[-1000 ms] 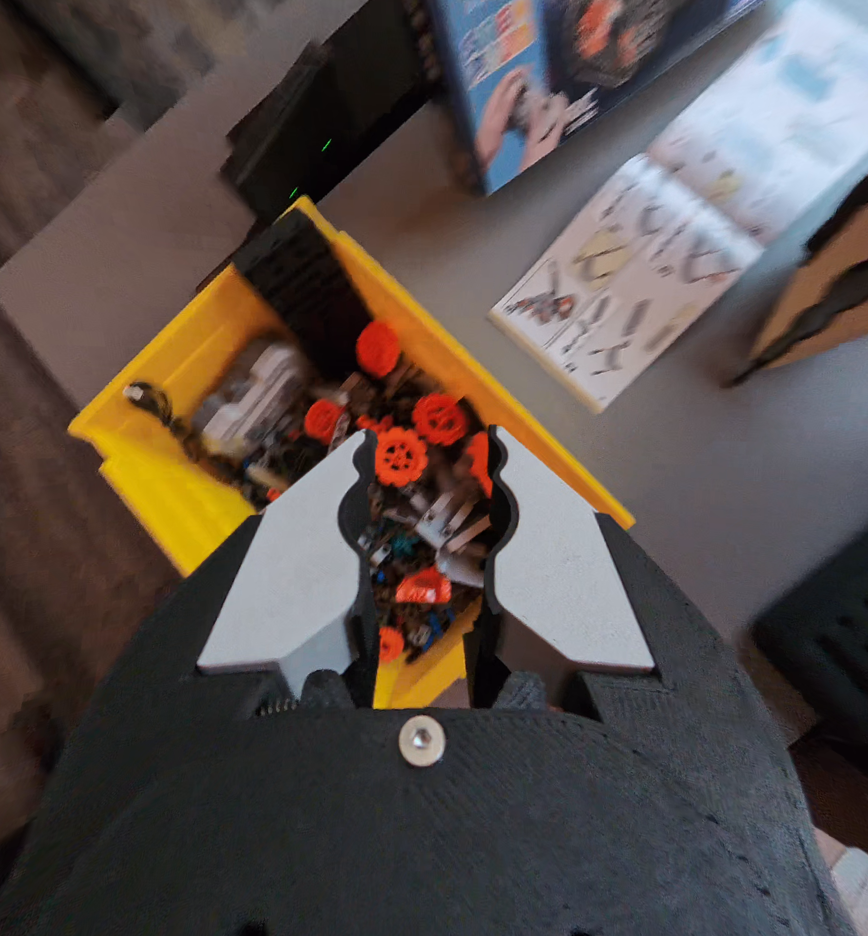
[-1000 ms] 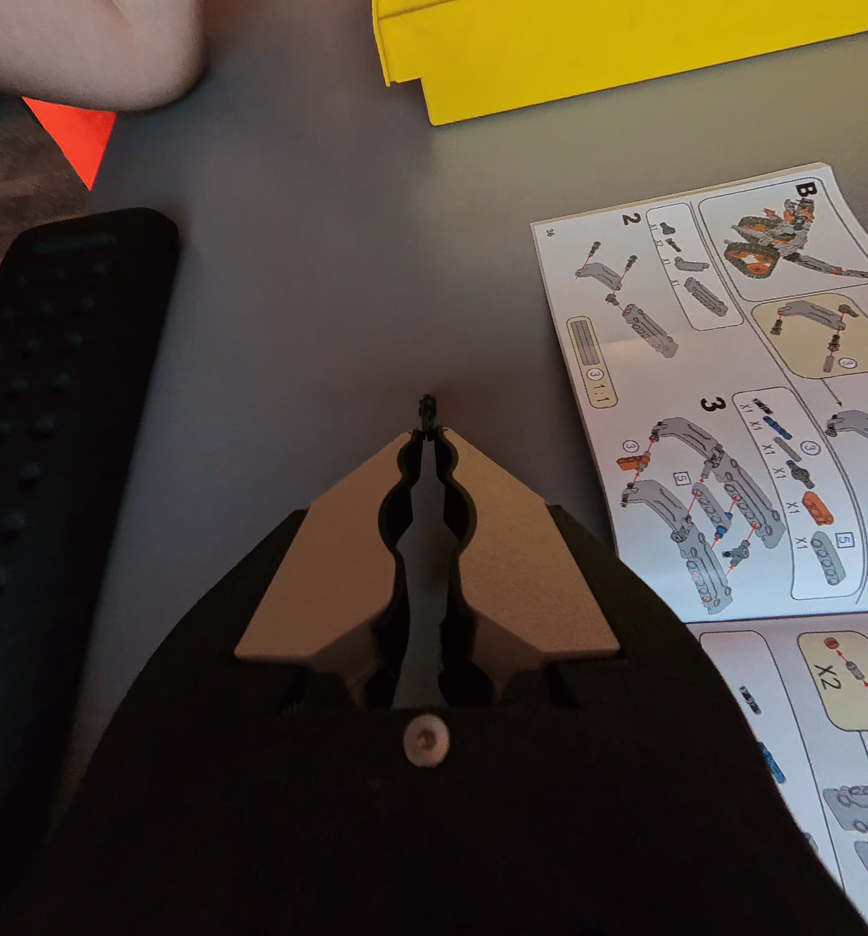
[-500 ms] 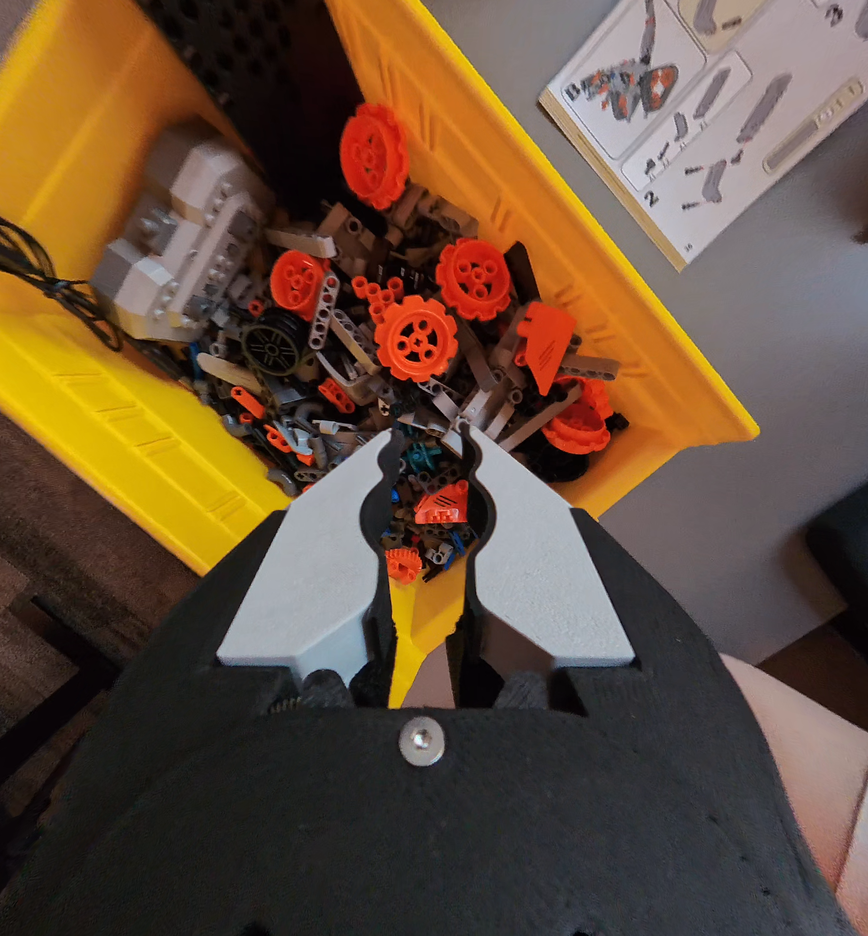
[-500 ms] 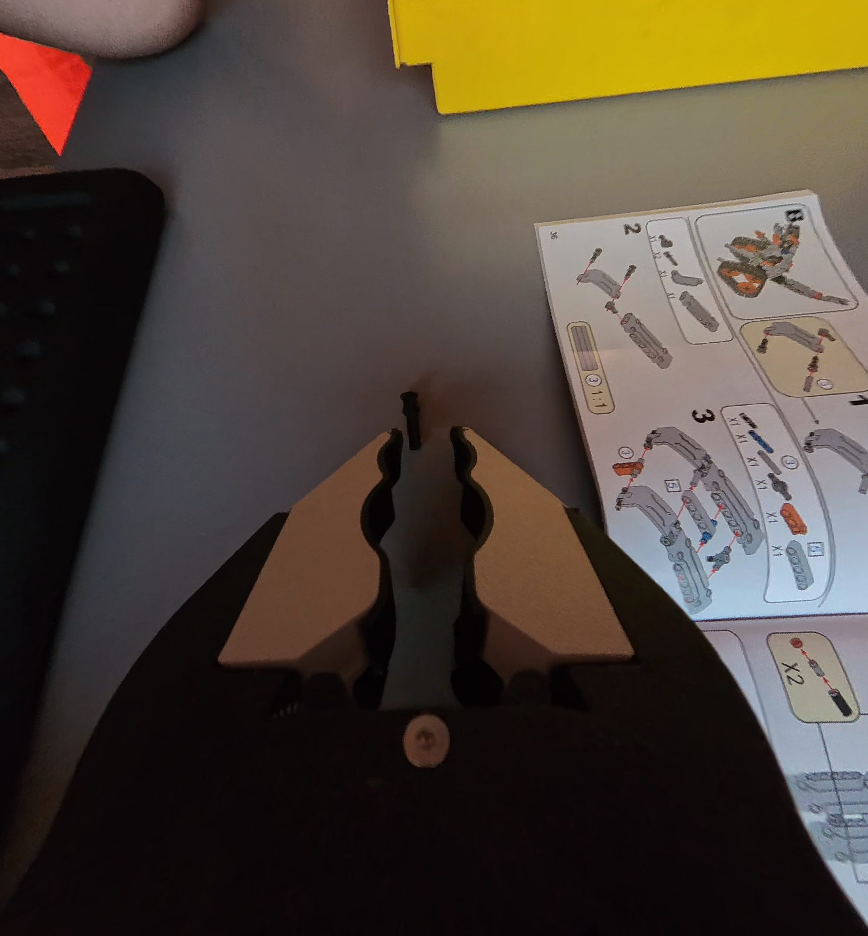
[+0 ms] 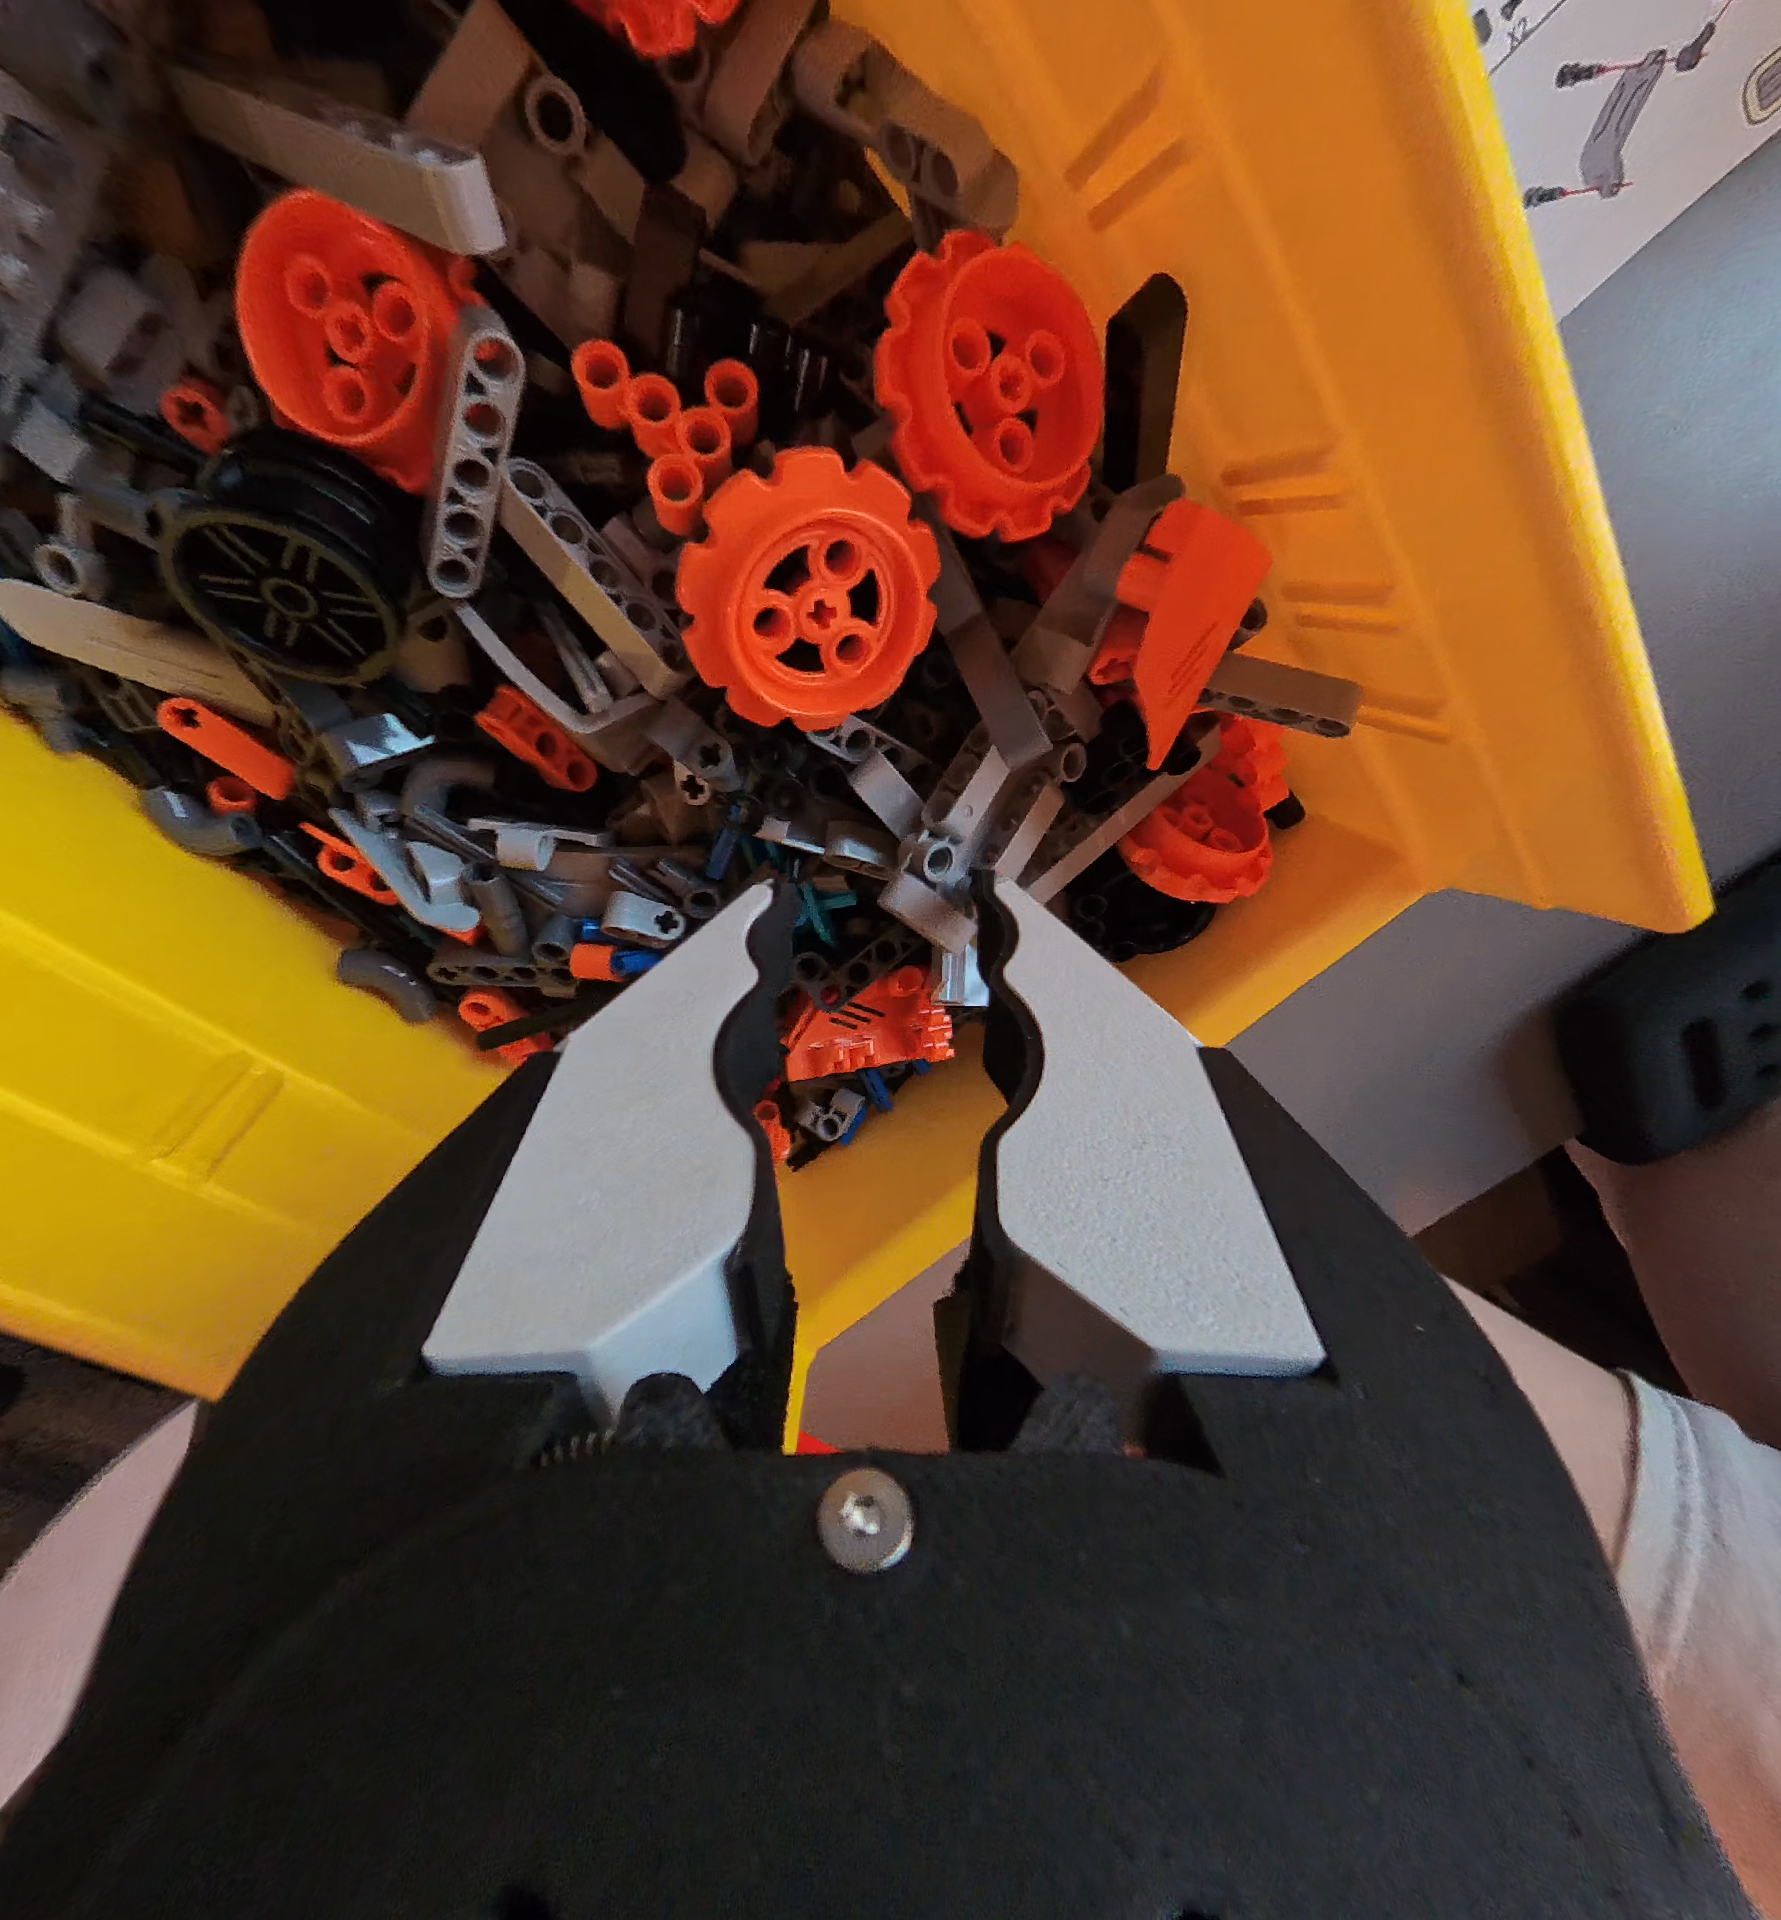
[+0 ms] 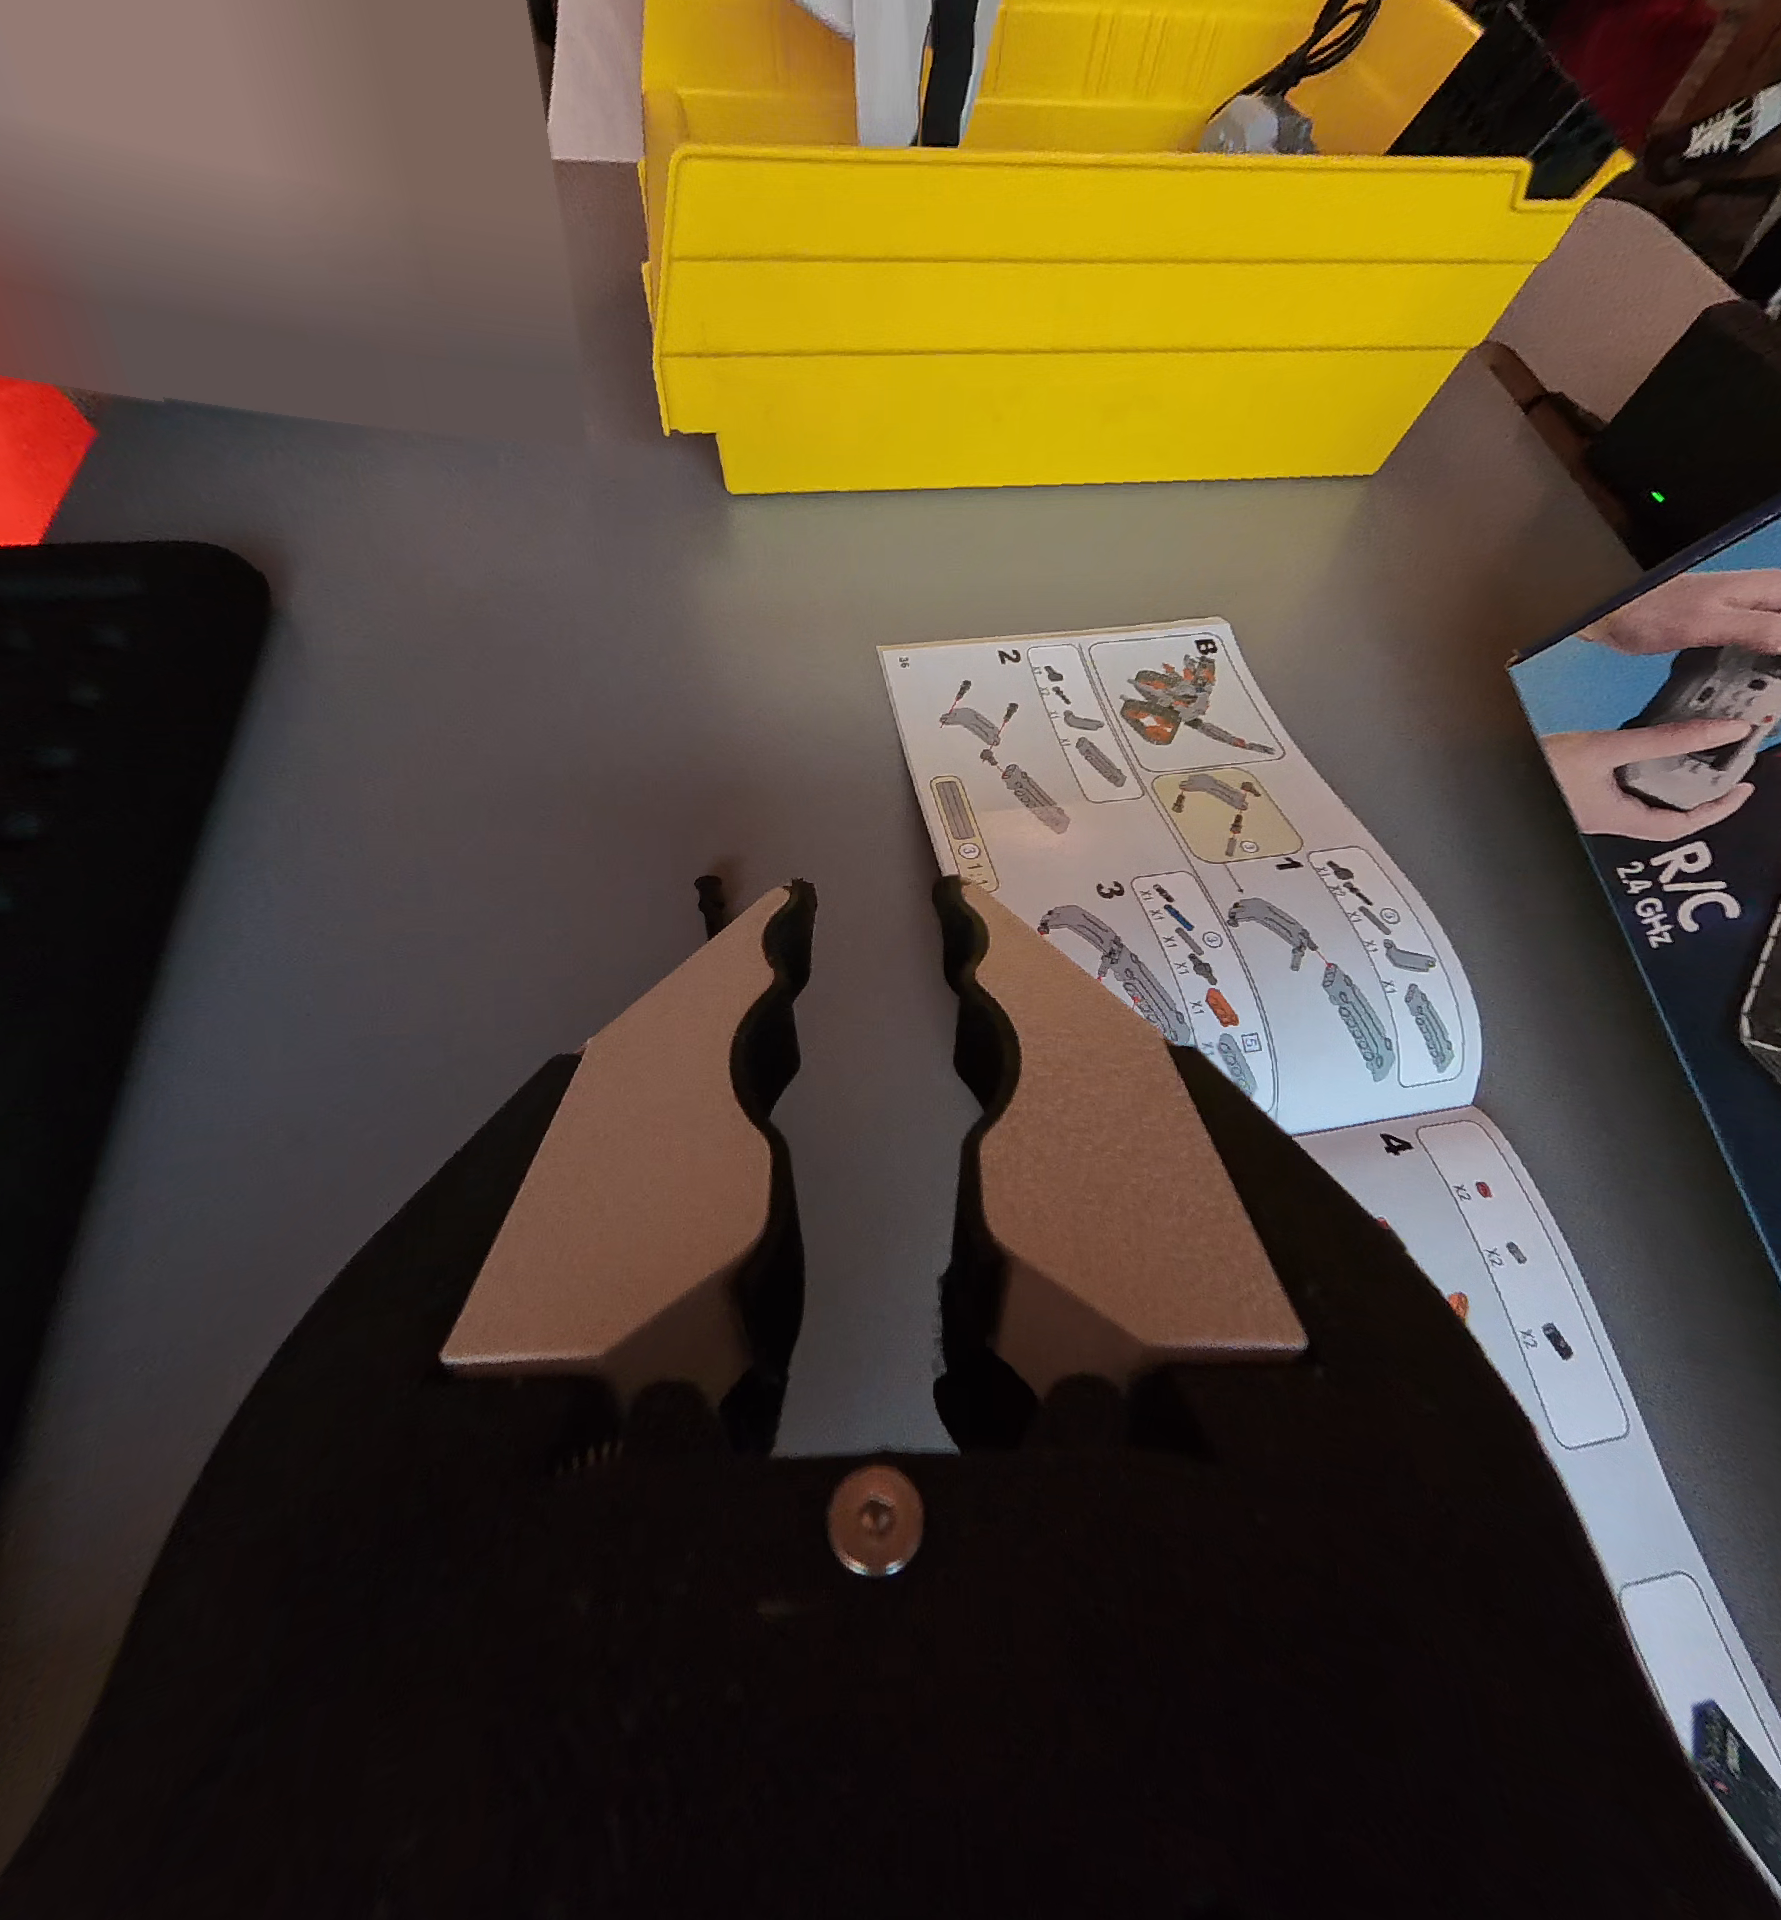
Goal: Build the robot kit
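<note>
My left gripper is open and empty, low over a yellow bin full of building parts. Its tips hover just above small grey beams and a teal axle piece. Orange toothed wheels lie farther in. My right gripper is open and empty above the grey table. A small black pin lies on the table just left of its left fingertip. The same yellow bin stands ahead of it.
An open instruction booklet lies right of my right gripper. A blue product box is at the far right. A black perforated object lies at the left. A black wheel and an orange panel sit in the bin. There is about 30 cm between the tips of the two grippers. To the small black pin: right tips about 7 cm, left tips about 25 cm.
My left gripper moved down closer into the bin. My right gripper opened, let go of the black pin, and drew back and up; the pin now lies on the table.
</note>
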A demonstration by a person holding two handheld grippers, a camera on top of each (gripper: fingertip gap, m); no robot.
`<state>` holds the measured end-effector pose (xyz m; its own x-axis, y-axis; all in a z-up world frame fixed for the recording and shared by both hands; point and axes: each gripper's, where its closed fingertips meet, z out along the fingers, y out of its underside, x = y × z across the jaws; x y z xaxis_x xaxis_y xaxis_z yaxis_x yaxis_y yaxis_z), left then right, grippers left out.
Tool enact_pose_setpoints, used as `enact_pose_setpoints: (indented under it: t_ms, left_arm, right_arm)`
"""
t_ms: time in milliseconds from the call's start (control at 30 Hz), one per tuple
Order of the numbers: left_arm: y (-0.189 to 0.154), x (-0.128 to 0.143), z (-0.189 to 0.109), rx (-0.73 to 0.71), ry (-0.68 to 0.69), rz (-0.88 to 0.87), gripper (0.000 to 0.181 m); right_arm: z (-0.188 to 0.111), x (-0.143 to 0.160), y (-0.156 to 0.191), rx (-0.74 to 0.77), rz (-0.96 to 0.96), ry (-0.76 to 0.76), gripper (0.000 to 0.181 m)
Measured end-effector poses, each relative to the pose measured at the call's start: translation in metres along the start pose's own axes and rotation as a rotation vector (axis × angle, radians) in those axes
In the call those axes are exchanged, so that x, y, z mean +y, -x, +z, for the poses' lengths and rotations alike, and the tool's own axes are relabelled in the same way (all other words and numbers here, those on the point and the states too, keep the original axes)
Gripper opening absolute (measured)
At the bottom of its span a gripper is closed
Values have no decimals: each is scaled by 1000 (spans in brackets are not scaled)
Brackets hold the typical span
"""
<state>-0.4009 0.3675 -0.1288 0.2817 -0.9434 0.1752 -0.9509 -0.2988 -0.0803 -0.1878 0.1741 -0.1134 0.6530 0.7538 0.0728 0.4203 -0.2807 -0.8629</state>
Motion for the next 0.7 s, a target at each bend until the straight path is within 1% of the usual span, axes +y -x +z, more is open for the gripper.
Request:
enact_pose_setpoints:
  t_ms: [67,100,133,167,233,300,433,567,700]
  left_arm:
    - [-2,3,4,12,36,-10,36]
    - [-3,3,5,24,47,-20,33]
    - [-7,4,6,52,58,-27,21]
    - [-12,5,6,82,67,-33,14]
    - [-11,6,3,76,69,-31,12]
    - [-10,5,-2,61,41,-26,11]
    - [1,4,-21,-37,-39,-23,11]
    - [21,1,-45,-196,-133,-55,11]
    - [21,-11,-62,-246,-216,-62,11]
  right_arm:
    - [-1,2,-2,5,3,4,24]
    - [-1,3,-2,7,2,11,24]
    - [0,5,-2,6,1,17,24]
    - [1,6,-2,4,1,22,24]
    - [3,9,-1,0,-2,34,24]
    - [4,11,-1,0,-9,46,24]
    - [5,14,-1,3,-13,61,24]
    - [5,16,-2,4,-7,63,24]
    - [6,19,-4,9,-7,72,24]
